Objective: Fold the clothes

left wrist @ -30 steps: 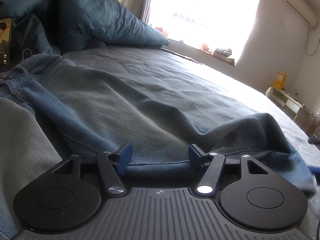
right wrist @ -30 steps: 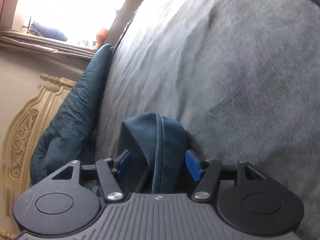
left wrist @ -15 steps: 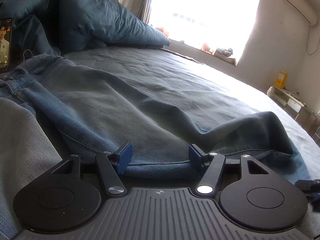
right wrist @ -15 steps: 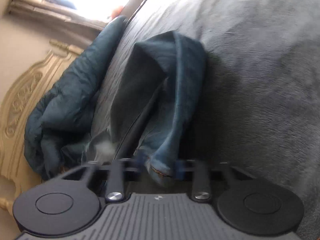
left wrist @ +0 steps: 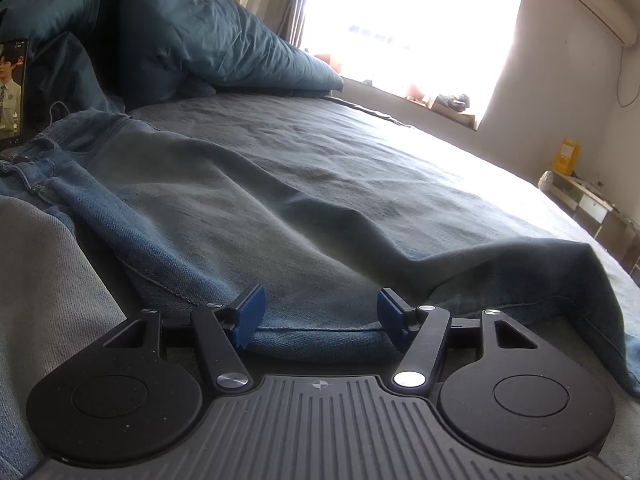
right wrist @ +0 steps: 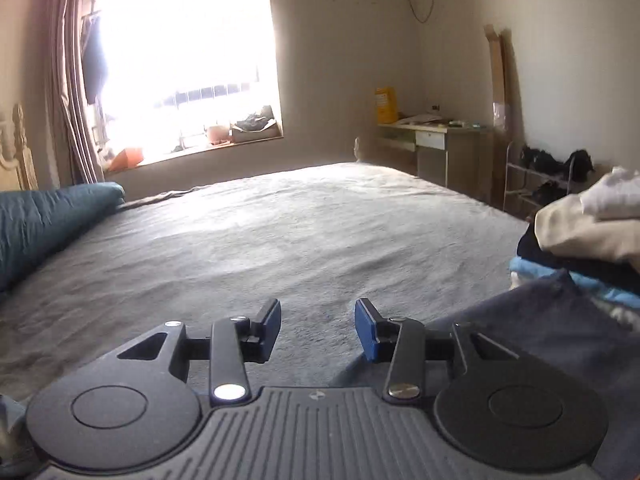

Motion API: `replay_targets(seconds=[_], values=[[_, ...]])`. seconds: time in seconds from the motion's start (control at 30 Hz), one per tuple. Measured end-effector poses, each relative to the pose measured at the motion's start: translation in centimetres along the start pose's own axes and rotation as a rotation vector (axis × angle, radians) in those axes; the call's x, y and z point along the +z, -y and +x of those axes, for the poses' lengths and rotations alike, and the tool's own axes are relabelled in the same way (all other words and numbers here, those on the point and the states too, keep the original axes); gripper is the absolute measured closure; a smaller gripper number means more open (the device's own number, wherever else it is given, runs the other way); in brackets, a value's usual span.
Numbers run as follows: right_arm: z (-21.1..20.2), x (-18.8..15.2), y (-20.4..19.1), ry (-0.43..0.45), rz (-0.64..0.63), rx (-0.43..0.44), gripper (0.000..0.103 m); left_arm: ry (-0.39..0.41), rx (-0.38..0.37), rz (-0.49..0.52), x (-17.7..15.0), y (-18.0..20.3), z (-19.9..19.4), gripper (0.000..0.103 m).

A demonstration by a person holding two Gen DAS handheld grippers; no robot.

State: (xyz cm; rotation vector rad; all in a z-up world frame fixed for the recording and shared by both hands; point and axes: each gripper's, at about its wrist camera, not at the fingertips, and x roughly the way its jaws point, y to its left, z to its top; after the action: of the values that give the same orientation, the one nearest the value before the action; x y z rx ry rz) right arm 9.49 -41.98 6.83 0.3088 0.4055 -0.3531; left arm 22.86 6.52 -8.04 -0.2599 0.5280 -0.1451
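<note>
left gripper [left wrist: 318, 312] low on bed [left wrist: 360, 152], jaws apart around folded jeans [left wrist: 208, 216] edge, pads not pinching; right gripper [right wrist: 316, 326] opening, nothing between jaws

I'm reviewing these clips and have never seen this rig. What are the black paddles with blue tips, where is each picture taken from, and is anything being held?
No robot here: a person holds a two-fingered hand tool in each hand, each with a camera looking along its fingers. The black shapes are the tool bodies; the blue tips are finger pads. The left view shows the left gripper open, with the folded edge of the jeans lying between its fingers on the grey bed. The right view shows the right gripper above the bed, its jaws opening, with nothing between them. A stack of folded clothes sits at its right.
</note>
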Motion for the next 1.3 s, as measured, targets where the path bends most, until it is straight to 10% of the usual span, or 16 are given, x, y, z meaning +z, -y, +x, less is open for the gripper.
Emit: replay_targets(seconds=[0.23, 0.43, 0.77, 1.03, 1.3], values=[[0.4, -7.2, -0.2, -0.390, 0.272, 0.306, 0.046, 0.000, 0.000, 0.002, 0.0, 0.0, 0.1, 0.040], [4.9, -13.3, 1.6, -0.631, 0.612, 0.335, 0.044, 0.002, -0.002, 0.001, -0.1, -0.1, 0.0, 0.040], [10.5, -15.1, 1.4, -0.359, 0.905, 0.107, 0.047, 0.002, -0.009, -0.011, -0.1, -0.1, 0.0, 0.040], [11.4, -11.8, -0.1, -0.190, 0.693, 0.027, 0.092, -0.001, -0.020, -0.025, -0.1, -0.4, 0.1, 0.039], [6.8, 1.7, -5.9, -0.005, 0.198, 0.133, 0.096, 0.004, -0.028, -0.022, 0.0, -0.4, -0.1, 0.039]])
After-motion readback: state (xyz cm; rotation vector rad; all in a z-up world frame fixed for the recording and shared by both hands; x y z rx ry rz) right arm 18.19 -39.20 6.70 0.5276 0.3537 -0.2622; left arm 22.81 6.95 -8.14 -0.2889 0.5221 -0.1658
